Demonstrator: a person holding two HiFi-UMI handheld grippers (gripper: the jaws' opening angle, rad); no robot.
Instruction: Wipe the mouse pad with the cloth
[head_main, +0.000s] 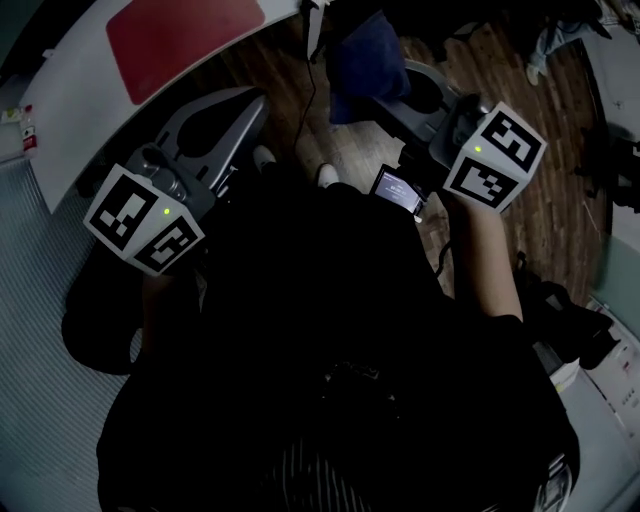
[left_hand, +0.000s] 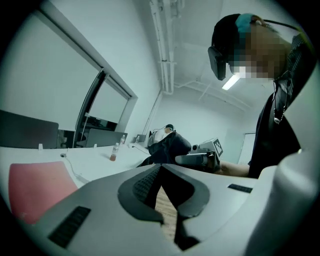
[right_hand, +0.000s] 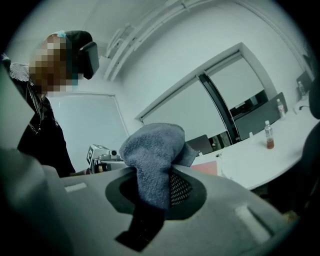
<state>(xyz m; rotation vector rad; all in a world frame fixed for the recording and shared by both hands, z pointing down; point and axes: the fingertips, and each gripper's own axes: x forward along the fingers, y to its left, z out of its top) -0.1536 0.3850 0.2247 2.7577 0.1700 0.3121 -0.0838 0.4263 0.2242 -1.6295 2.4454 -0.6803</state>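
The red mouse pad (head_main: 185, 35) lies on the white curved table (head_main: 70, 95) at the upper left; it also shows as a red mouse pad (left_hand: 32, 187) low on the left of the left gripper view. A blue-grey cloth (right_hand: 152, 160) bulges up from my right gripper (right_hand: 155, 192), which is shut on it. From the head camera the cloth (head_main: 365, 60) hangs over the wooden floor, ahead of the right gripper (head_main: 400, 85). My left gripper (head_main: 250, 105) is held off the table's edge. Its jaws meet at the tips around nothing, so the left gripper (left_hand: 160, 169) is shut.
A drink bottle (left_hand: 114, 152) stands far back on the table, and a thin cable (left_hand: 75, 172) runs beside the pad. Wooden floor (head_main: 500, 80) lies under both grippers. The person's dark clothing fills the lower head view, with white shoes (head_main: 265, 158) below.
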